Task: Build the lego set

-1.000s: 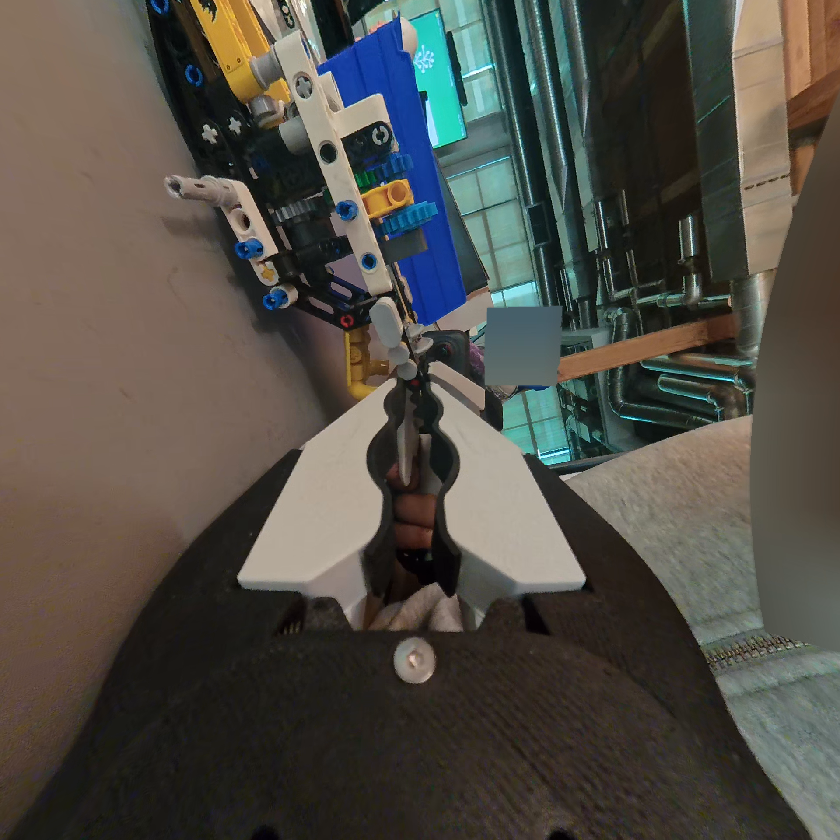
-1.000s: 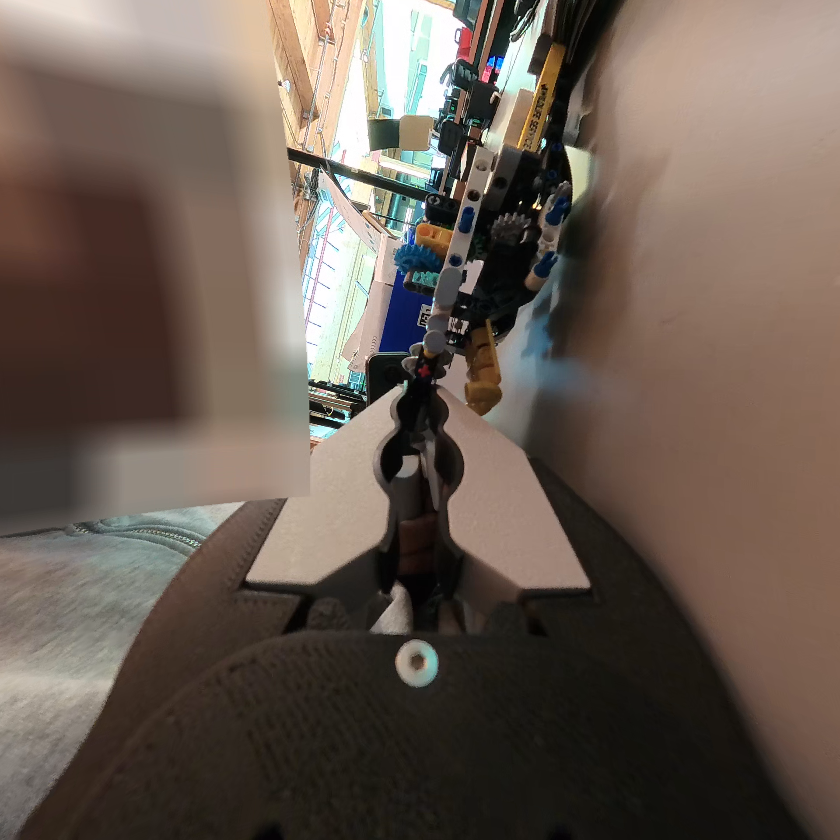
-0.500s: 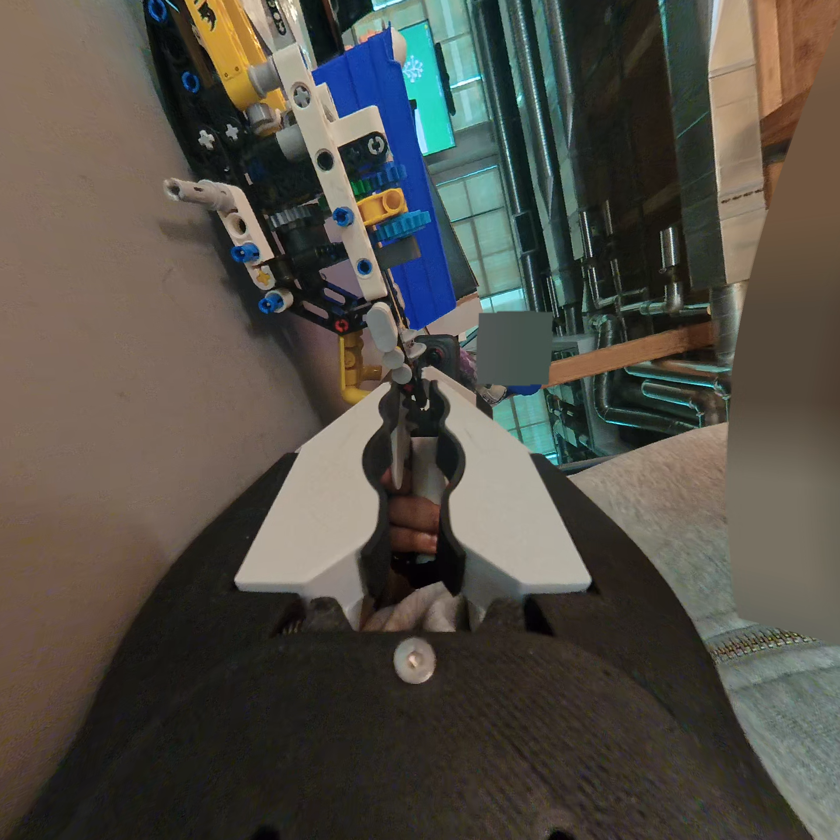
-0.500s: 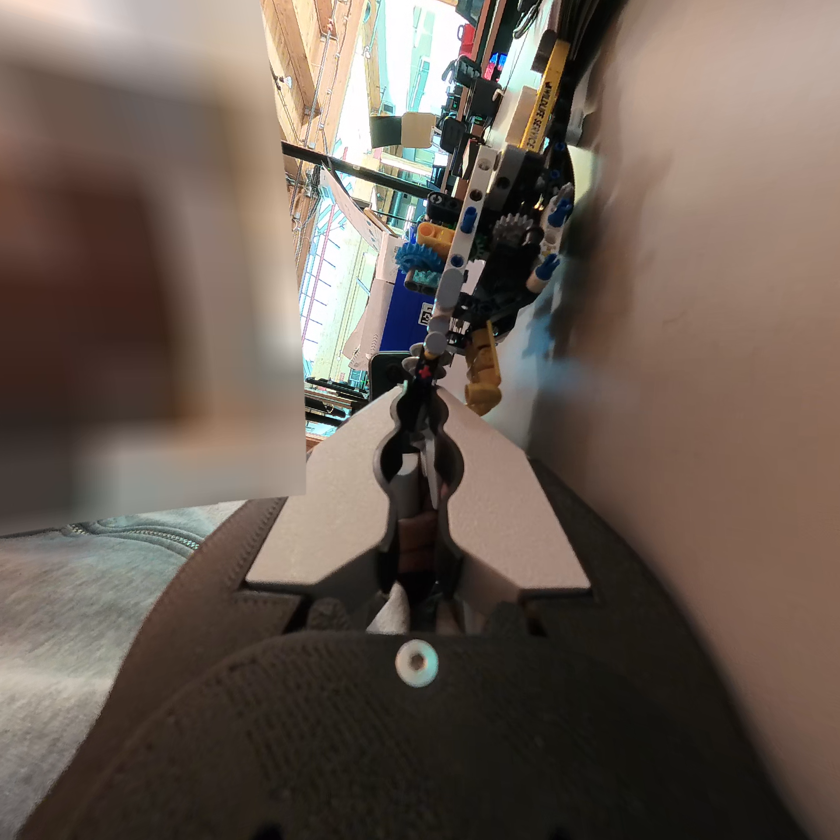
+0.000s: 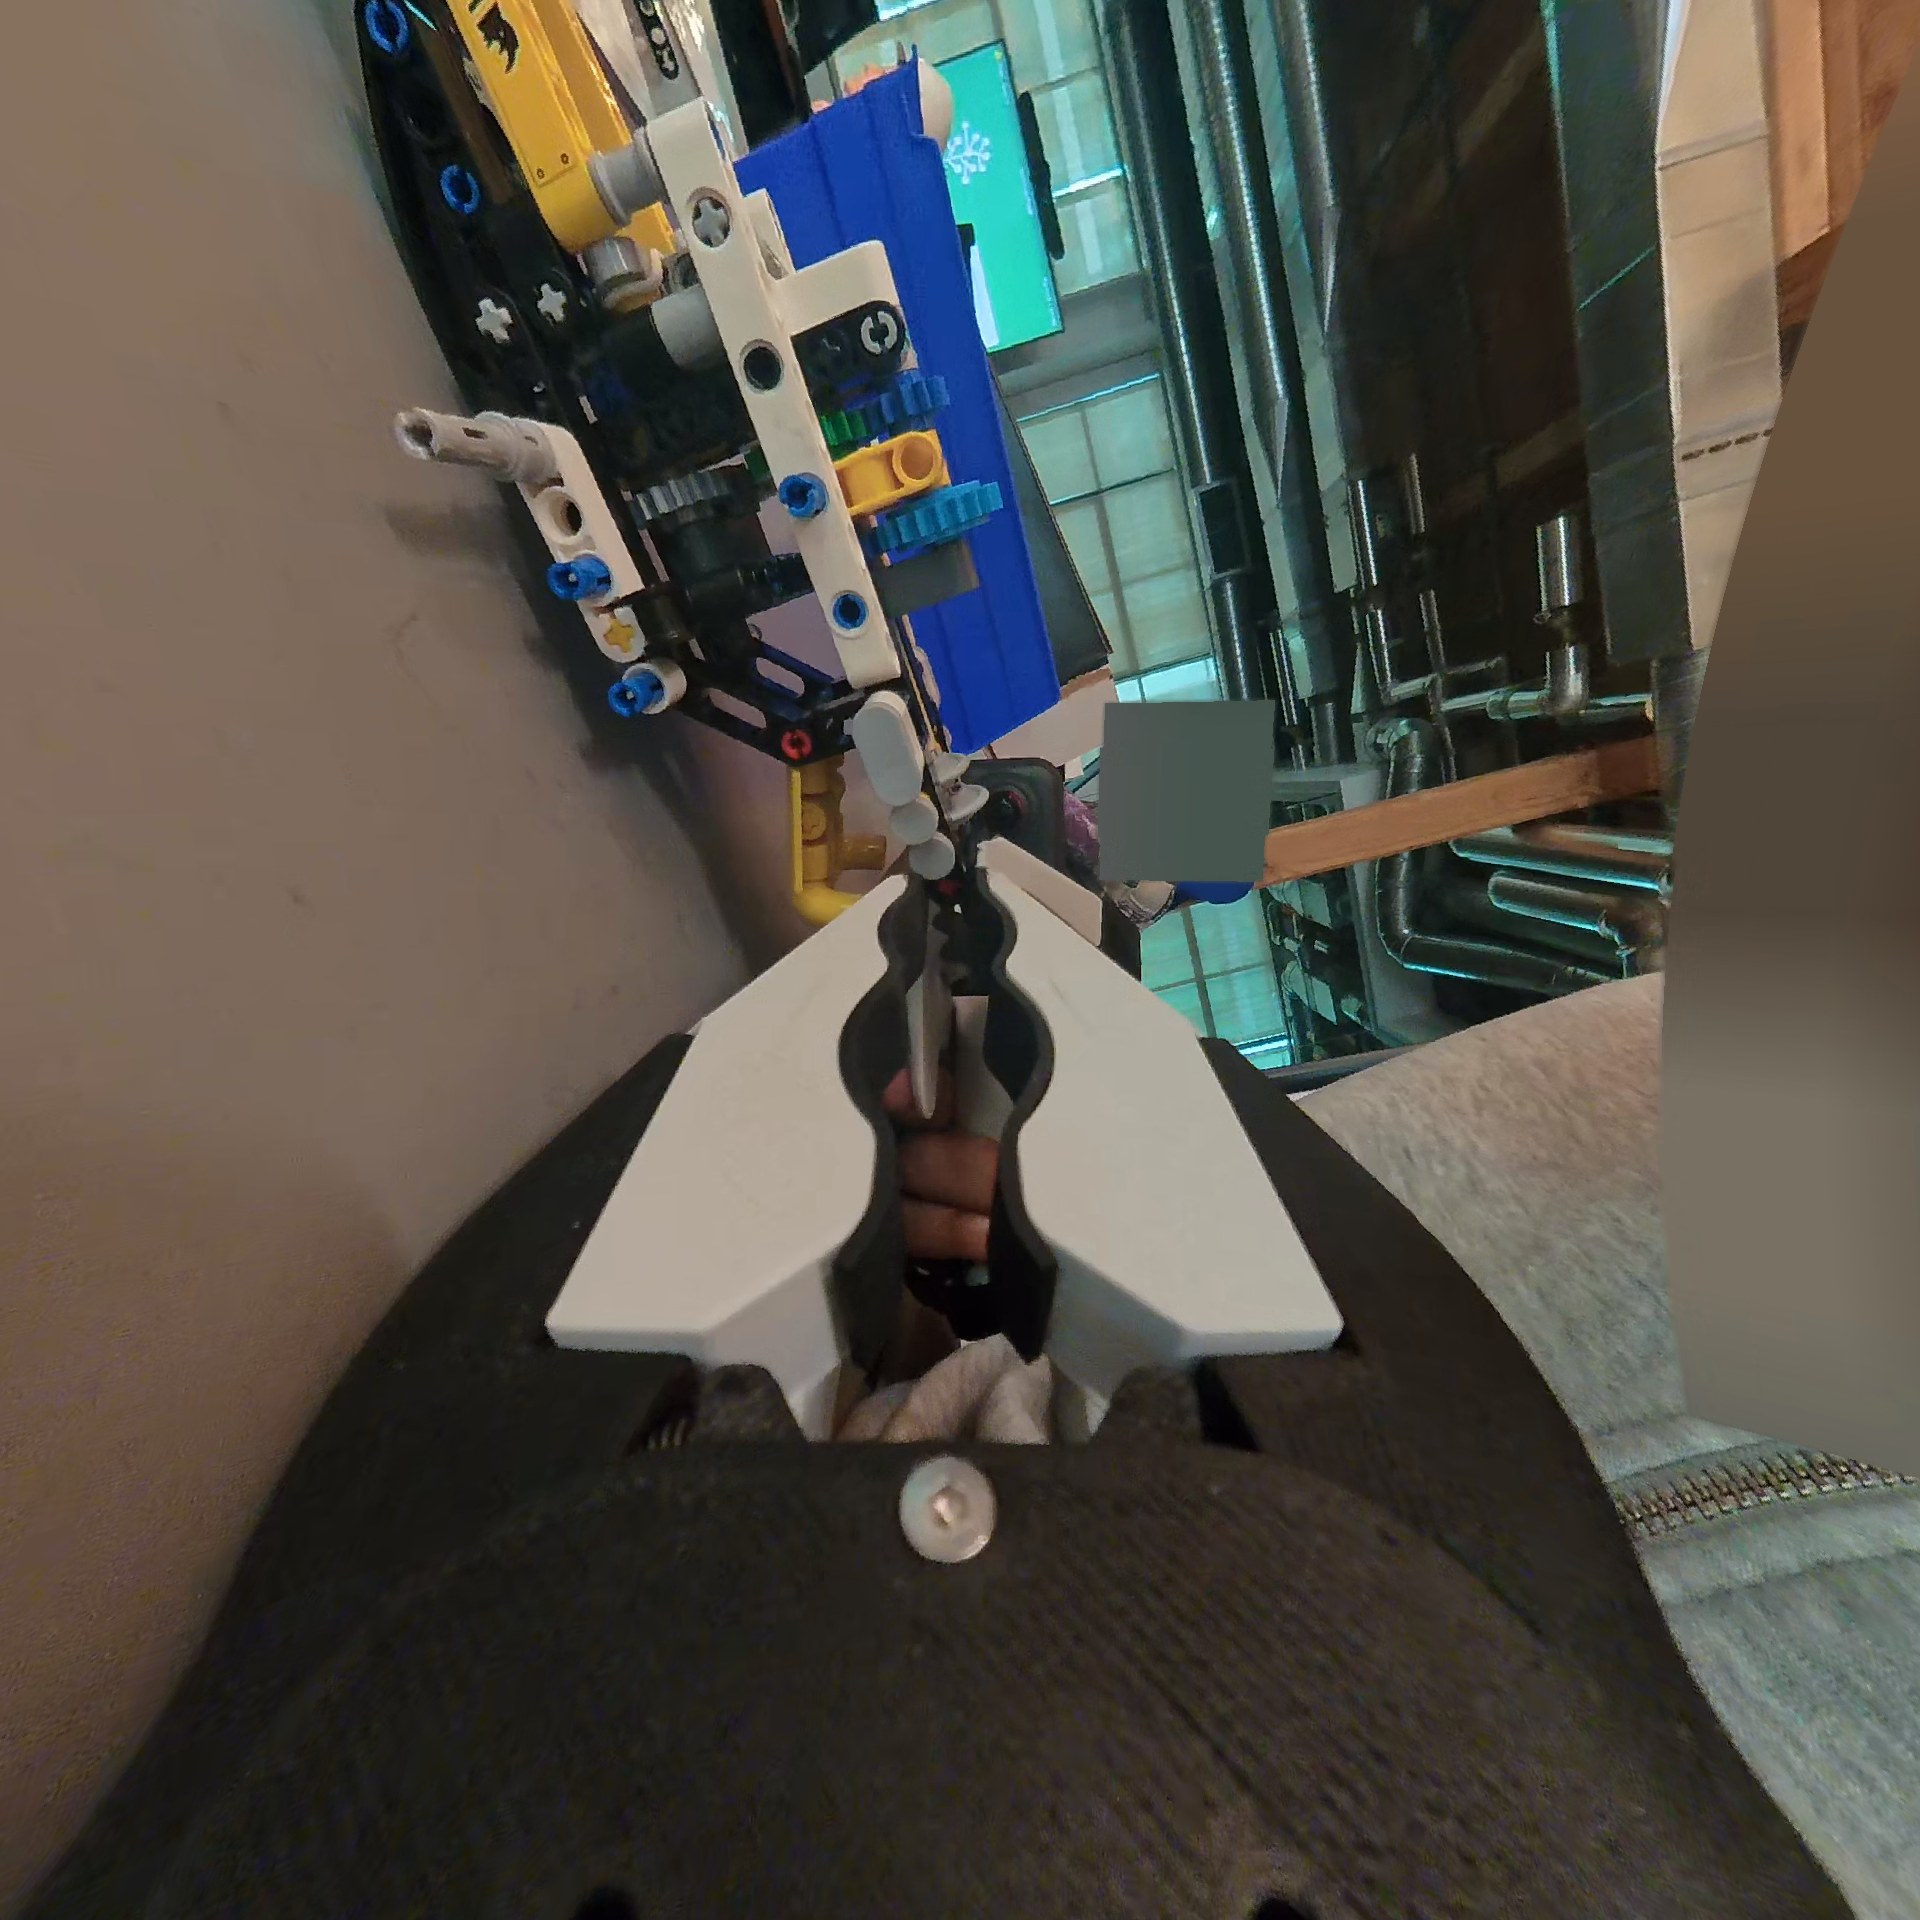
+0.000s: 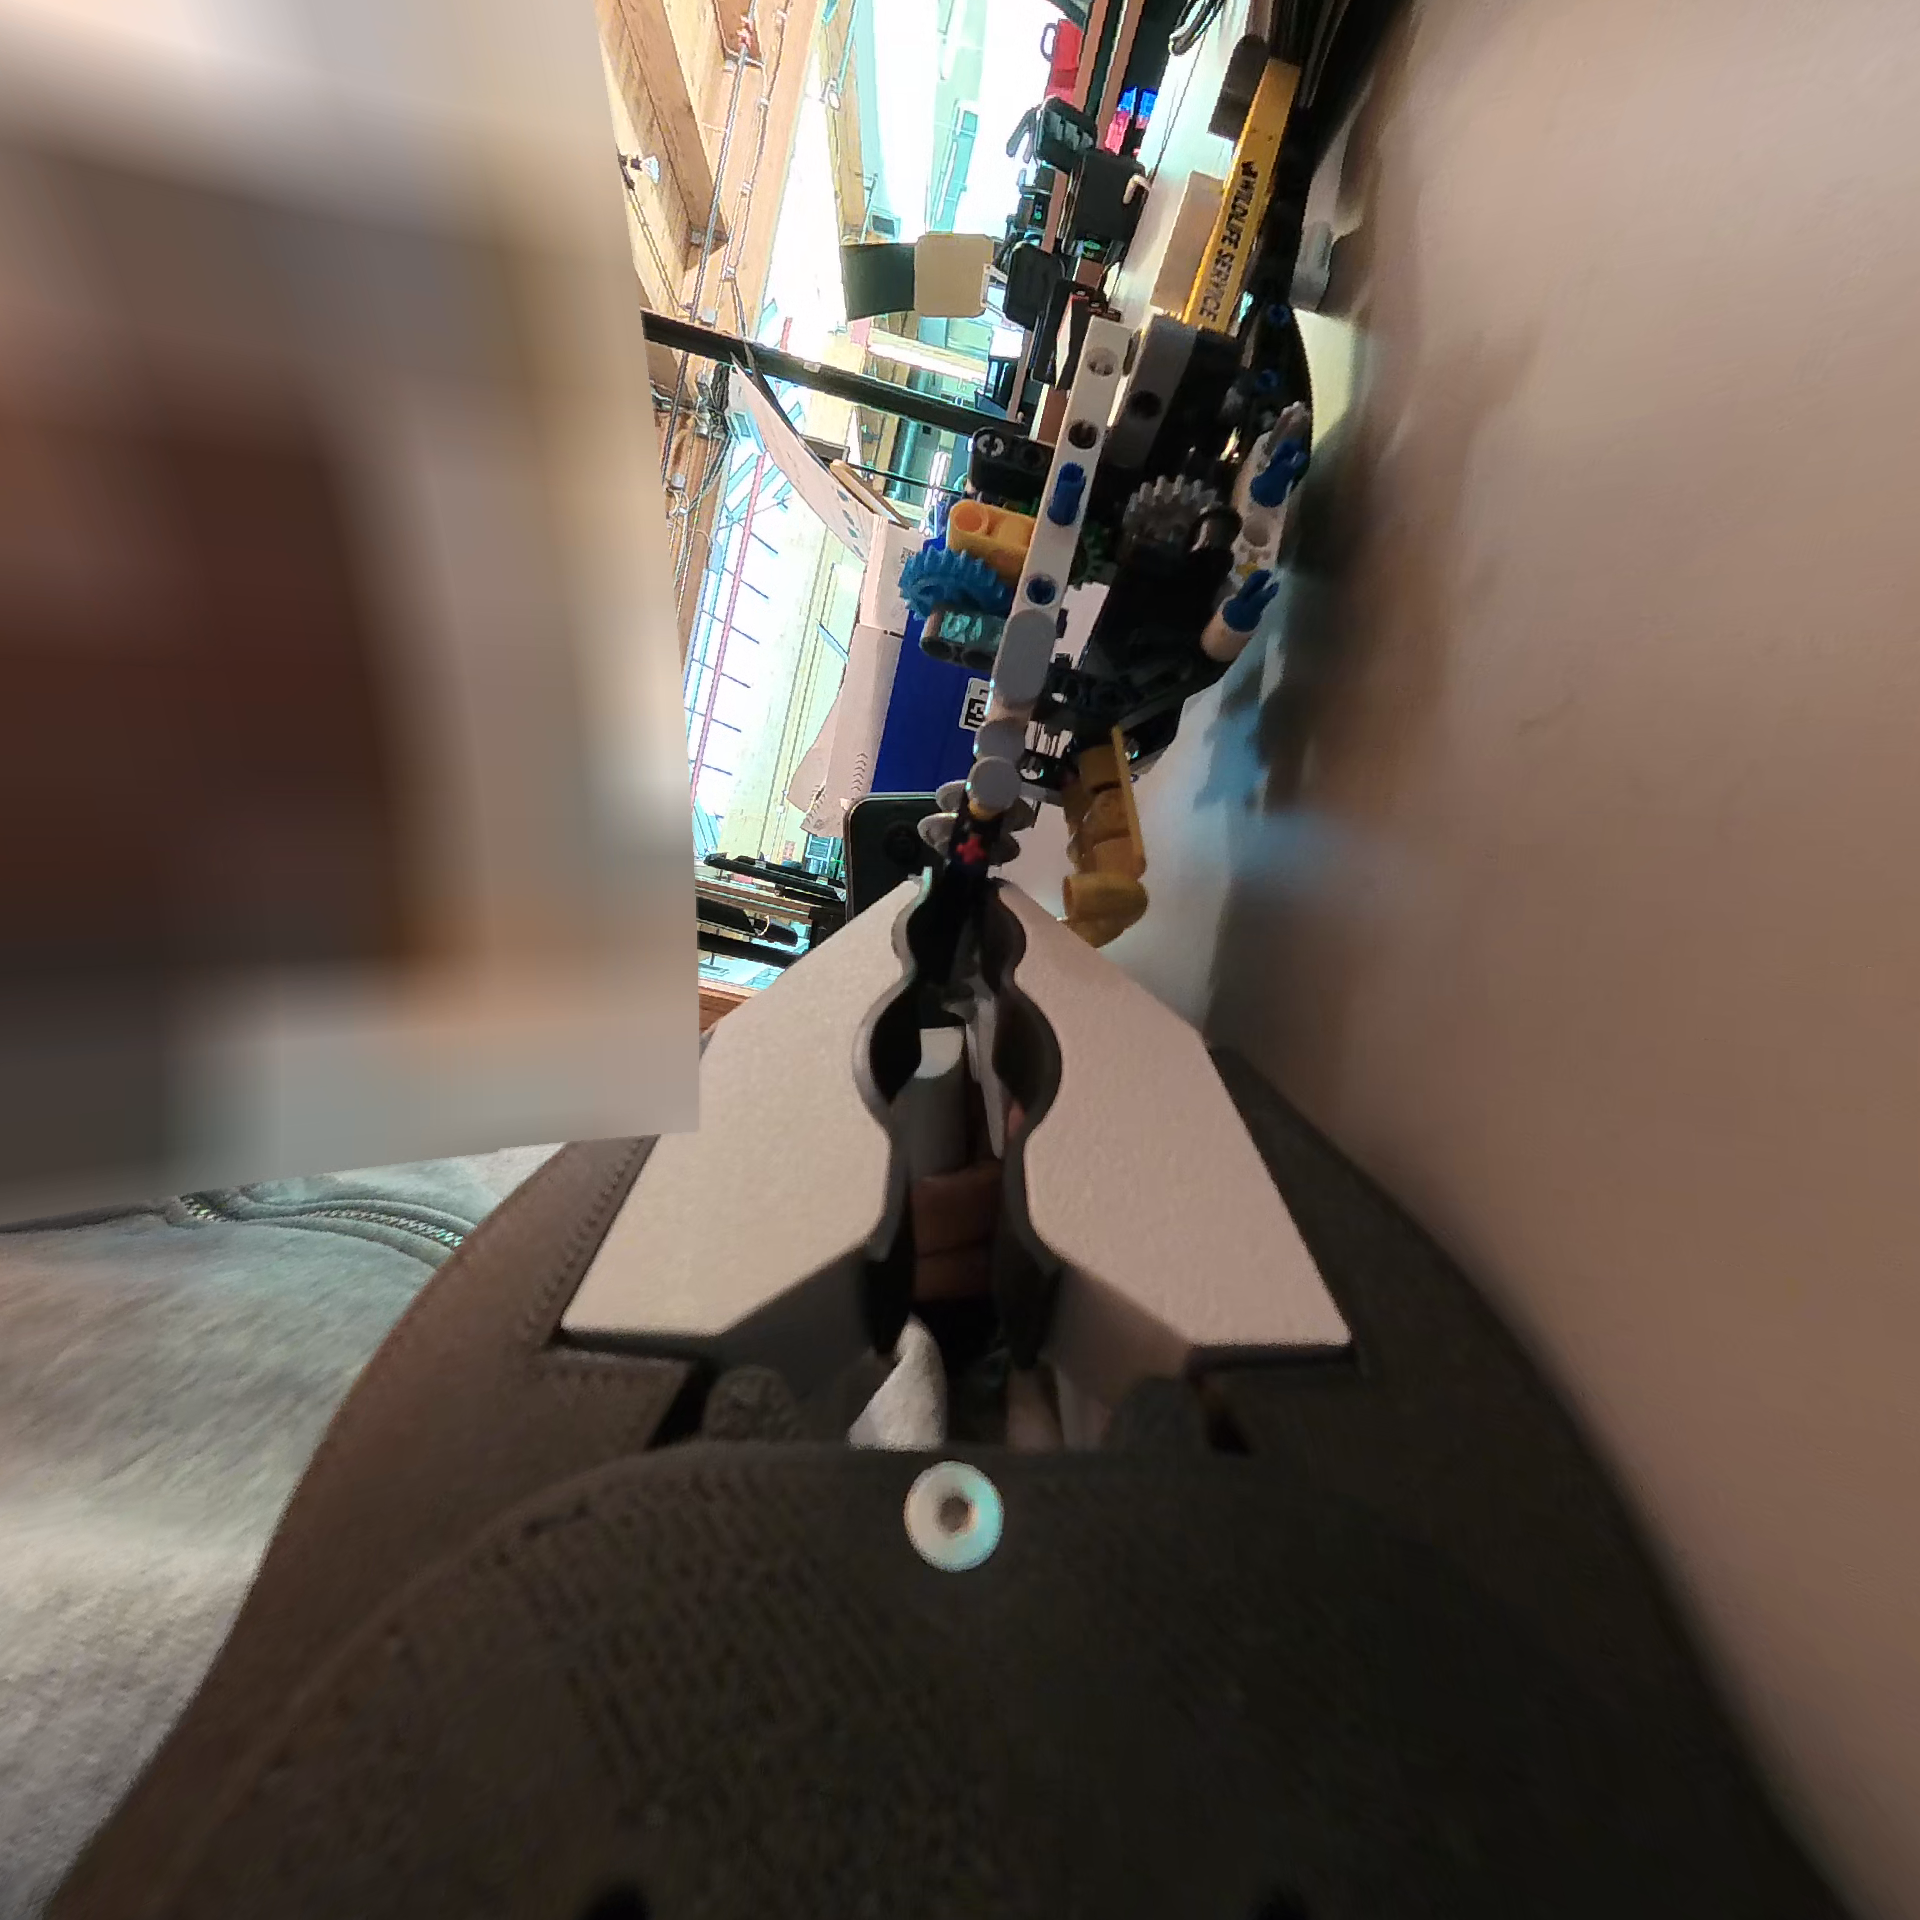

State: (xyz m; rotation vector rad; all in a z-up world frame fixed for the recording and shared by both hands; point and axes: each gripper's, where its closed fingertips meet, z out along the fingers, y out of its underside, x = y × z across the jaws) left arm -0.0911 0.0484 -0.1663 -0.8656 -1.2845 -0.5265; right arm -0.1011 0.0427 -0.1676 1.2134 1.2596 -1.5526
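The lego model (image 5: 748,468), a build of white beams, blue pins, blue gears, yellow parts and a black frame, rests on the table; it also shows in the right wrist view (image 6: 1143,551). A chain of small grey links (image 5: 888,743) hangs off its near end to a thin black piece with a red axle end (image 6: 968,850) and a small grey gear (image 5: 961,795). My left gripper (image 5: 951,899) and right gripper (image 6: 966,904) meet tip to tip there, both shut on that black piece. The right gripper's white finger (image 5: 1039,883) shows just behind the left tips.
The beige table (image 5: 208,935) runs beside the model and shows in the right wrist view too (image 6: 1662,831). A blue bin (image 5: 935,312) stands behind the model. A person's grey jacket (image 5: 1455,1247) is close to both grippers. A yellow strip (image 6: 1236,218) lies farther back. Both grippers' tips are close together, under 4 cm apart.
The left wrist view has shifted slightly, so the model sits a little lower and to the left in it. Both grippers keep their hold on the black piece.
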